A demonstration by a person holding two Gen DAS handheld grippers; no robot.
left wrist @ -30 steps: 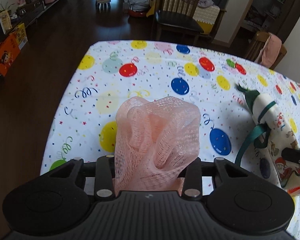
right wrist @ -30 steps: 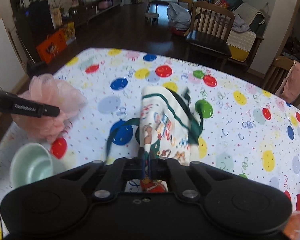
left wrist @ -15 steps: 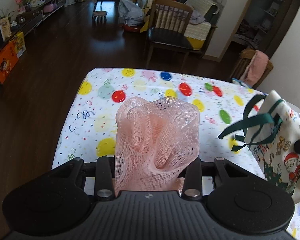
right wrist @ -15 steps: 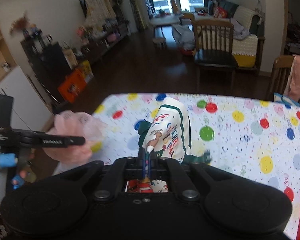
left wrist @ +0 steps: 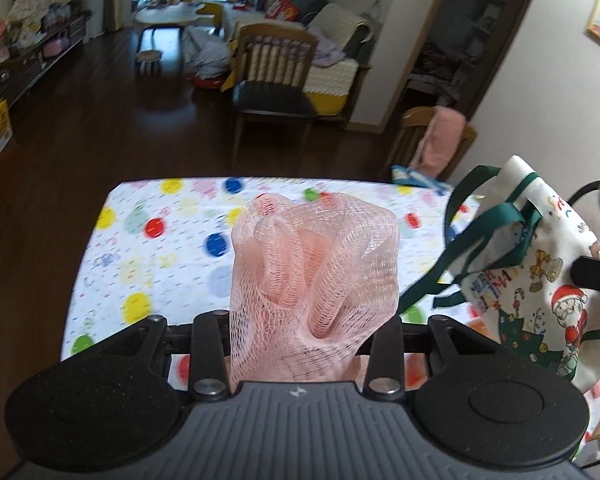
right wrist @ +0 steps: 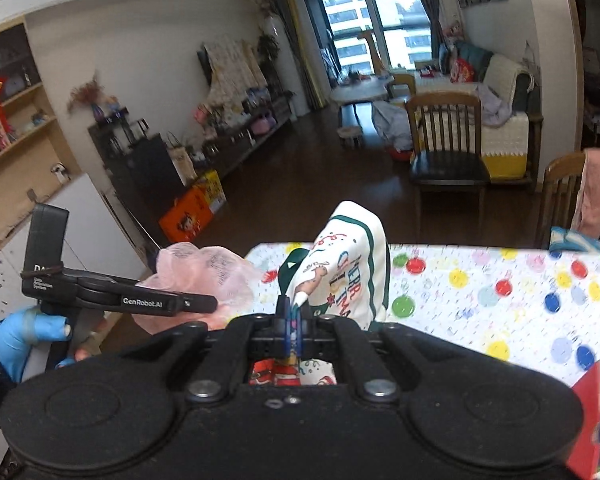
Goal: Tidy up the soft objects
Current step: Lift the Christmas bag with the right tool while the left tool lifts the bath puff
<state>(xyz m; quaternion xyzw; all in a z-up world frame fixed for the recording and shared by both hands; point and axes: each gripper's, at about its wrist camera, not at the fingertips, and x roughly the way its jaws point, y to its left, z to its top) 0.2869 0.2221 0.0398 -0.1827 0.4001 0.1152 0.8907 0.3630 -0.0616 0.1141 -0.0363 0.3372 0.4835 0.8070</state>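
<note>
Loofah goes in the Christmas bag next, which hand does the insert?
Left. The left gripper is clamped on the pink loofah; the right gripper is pinched shut on the bag, holding it up.

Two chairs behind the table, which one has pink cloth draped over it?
The lighter wooden chair at the table's right corner; pink cloth hangs over its back. The dark-seated chair is bare.

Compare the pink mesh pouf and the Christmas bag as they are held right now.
The pink mesh pouf is plain, see-through netting bunched in ruffles; the Christmas bag is opaque white cloth printed with Santas and lettering, with green ribbon drawstrings. The pouf fills the part-open left gripper, squeezed between its fingers; the bag is pinched by a thin fold in the fully shut right gripper. Both are soft and held up off the dotted tablecloth.
</note>
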